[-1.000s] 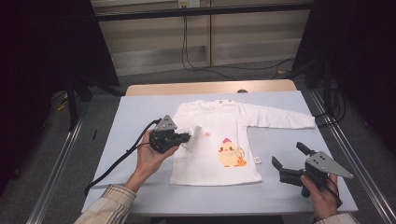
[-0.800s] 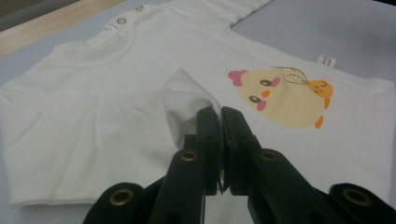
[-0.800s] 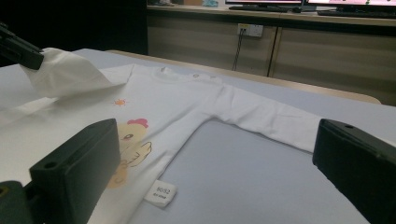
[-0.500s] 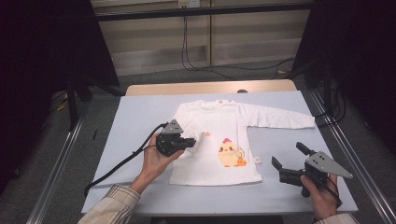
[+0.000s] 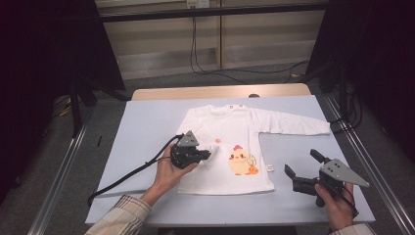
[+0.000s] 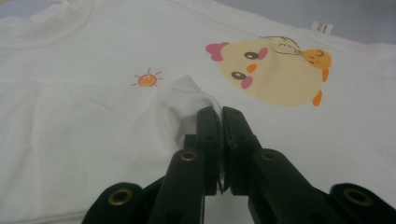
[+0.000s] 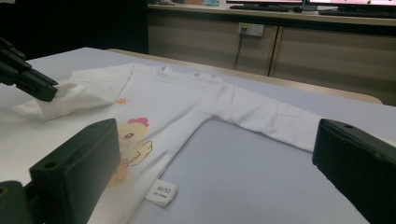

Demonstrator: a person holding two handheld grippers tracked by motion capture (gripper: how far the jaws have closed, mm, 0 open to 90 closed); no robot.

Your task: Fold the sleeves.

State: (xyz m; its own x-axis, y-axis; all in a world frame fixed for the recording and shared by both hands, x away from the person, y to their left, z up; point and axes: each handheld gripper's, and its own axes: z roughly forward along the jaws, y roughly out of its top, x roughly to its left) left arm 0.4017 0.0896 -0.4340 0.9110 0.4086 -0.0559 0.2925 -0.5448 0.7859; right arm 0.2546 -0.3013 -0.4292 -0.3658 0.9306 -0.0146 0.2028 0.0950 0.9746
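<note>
A white long-sleeved child's shirt (image 5: pixel 230 127) with a yellow chick print (image 5: pixel 240 160) lies flat on the pale blue table (image 5: pixel 147 122). My left gripper (image 5: pixel 208 153) hovers low over the shirt's left side, shut on the cuff of the sleeve (image 6: pixel 187 93), which is folded in over the chest beside a small sun print (image 6: pixel 147 80). Its jaws (image 6: pixel 219 114) pinch the cloth at their tips. The other sleeve (image 5: pixel 293 125) stretches out to the right. My right gripper (image 5: pixel 301 162) is held near the front right corner, open, nothing between its jaws (image 7: pixel 217 135).
The left gripper's black cable (image 5: pixel 127 174) trails across the table to the front left edge. Metal rails (image 5: pixel 359 156) run along both sides. A wooden strip (image 5: pixel 220 91) borders the far edge. A size tag (image 7: pixel 161 191) sticks out at the hem.
My left gripper has moved slightly right and down, carrying the sleeve cuff further over the shirt front. The right gripper has stayed put.
</note>
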